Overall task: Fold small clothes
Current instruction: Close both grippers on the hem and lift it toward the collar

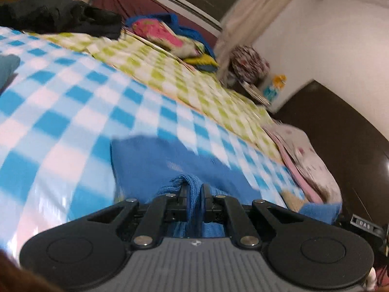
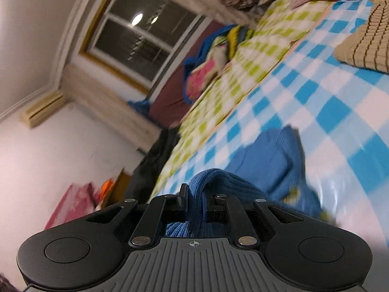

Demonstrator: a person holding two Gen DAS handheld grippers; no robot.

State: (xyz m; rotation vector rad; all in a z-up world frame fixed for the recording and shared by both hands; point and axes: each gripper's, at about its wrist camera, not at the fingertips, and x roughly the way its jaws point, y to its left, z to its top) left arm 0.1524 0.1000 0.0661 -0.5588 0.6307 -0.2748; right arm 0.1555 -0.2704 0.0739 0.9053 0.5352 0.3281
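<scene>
A blue knitted garment (image 1: 155,163) lies on the blue-and-white checked cover (image 1: 73,102) of a bed. My left gripper (image 1: 194,191) is shut on a bunched edge of this knit, which rises between its black fingers (image 1: 184,194). In the right wrist view the same blue garment (image 2: 265,160) spreads over the checked cover (image 2: 328,112), and my right gripper (image 2: 195,192) is shut on another fold of it, lifted off the bed. Both views are tilted and blurred.
A green-and-white checked sheet (image 1: 184,82) borders the blue one. A dark garment pile (image 1: 60,17) and a pink and blue bundle (image 1: 167,36) lie beyond it. A beige striped knit (image 2: 364,43) lies at the right. A window (image 2: 141,36) and white walls stand behind.
</scene>
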